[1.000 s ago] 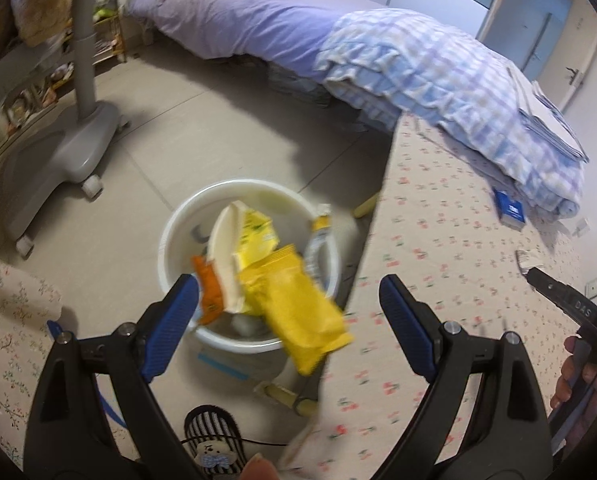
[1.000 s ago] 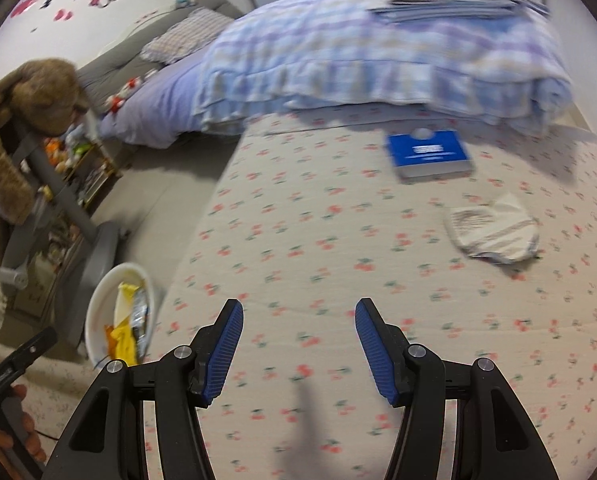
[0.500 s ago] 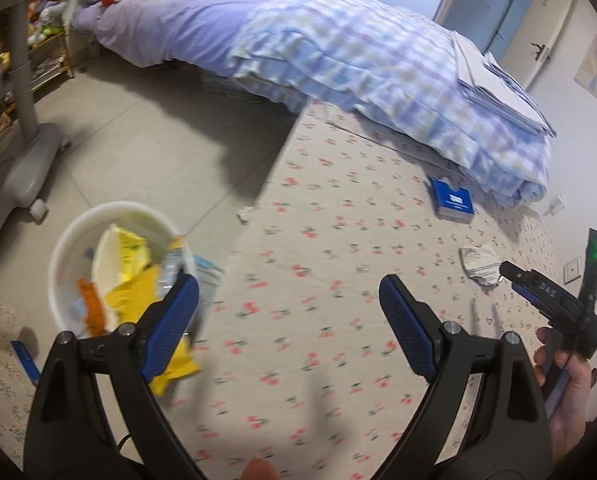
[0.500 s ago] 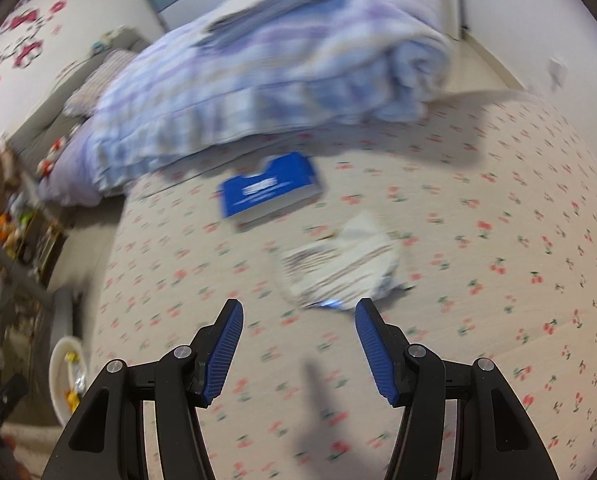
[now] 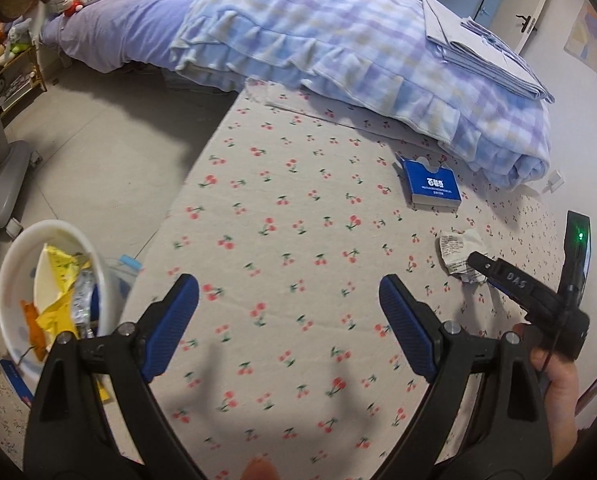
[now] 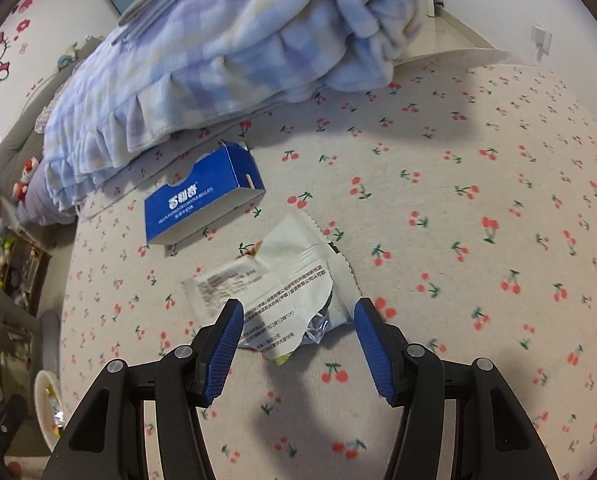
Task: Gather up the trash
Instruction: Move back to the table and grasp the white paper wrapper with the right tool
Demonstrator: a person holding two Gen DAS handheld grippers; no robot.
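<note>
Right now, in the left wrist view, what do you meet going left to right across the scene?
White trash bin → left gripper → blue box → crumpled white wrapper → right gripper.

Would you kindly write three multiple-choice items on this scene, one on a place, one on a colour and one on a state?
1. Where does the white wrapper lie?
A. inside the white bin
B. on the cherry-print mattress, ahead of the right gripper
C. on top of the checked blanket

2. What colour is the small box beside the wrapper?
A. blue
B. red
C. green

3. How does the right gripper stand?
A. shut on the wrapper
B. shut on the box
C. open, holding nothing

Answers: 1 B, the wrapper rests on the cherry-print mattress just beyond the fingertips. 2 A, its top and sides are blue with white lettering. 3 C, the jaws are spread wide with the wrapper's near end between them, ungripped.
</note>
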